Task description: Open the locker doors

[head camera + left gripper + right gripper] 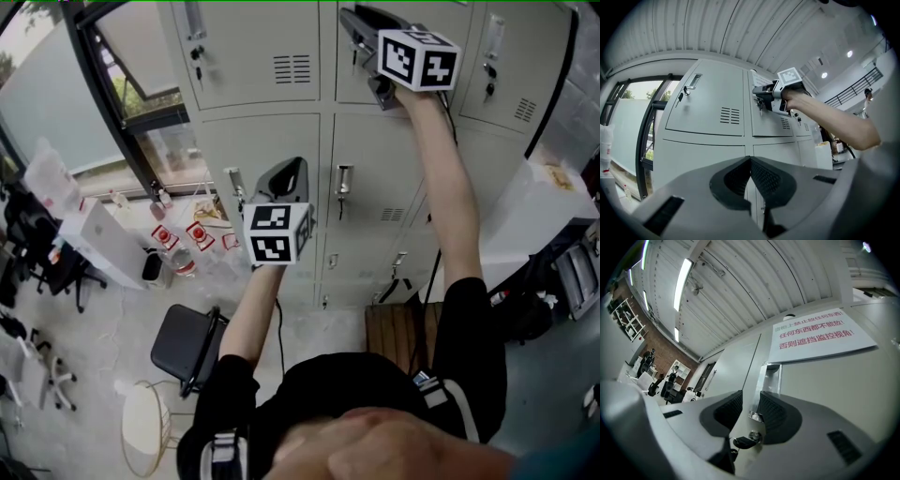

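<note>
I'm on the grasping step at the top-row locker door (459,28), upper centre of the head view, which is not yet open. My right gripper (750,404) has its jaws slightly apart around the lower end of the handle (769,380). The handle's long axis runs up the door, with the key (743,442) just below. Next, I judge, I should close on the handle and pull outward. My left gripper (750,161) is closed on nothing.

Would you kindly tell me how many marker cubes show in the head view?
2. One marker cube rides the left claw, before the middle-row lockers; another cube rides the right claw, raised at a top-row door.
</note>
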The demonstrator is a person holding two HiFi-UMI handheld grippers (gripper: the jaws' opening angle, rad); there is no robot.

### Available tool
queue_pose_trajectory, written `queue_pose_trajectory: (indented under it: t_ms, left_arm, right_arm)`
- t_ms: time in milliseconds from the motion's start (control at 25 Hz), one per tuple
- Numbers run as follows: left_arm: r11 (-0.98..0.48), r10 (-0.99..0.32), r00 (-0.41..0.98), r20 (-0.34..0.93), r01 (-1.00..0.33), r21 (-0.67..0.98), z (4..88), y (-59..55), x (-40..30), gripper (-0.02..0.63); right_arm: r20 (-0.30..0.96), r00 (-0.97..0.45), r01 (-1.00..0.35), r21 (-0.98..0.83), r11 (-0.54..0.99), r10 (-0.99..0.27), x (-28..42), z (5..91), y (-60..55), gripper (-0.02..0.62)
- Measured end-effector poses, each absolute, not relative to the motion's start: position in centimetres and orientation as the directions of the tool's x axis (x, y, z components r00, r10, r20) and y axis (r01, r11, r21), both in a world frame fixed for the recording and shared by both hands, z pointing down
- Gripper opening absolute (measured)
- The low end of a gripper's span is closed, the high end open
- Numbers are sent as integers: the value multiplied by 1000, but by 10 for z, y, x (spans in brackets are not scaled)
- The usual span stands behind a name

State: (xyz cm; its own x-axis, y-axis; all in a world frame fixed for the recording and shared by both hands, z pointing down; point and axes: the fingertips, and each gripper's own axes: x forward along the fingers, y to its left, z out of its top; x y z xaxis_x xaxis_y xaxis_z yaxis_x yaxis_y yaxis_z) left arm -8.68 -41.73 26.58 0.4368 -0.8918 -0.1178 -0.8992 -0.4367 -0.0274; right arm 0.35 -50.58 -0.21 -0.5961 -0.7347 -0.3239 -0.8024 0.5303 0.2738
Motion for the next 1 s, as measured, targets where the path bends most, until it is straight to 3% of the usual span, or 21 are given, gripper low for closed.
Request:
queue_pose_trajectory:
  t_ms: [1000]
  left_arm:
    - [-543,-833,546,-91,-838,-56,266,-409,-28,11]
  right_arm:
    - [-340,-698,-715,367,594,-630,22,1,-421,127]
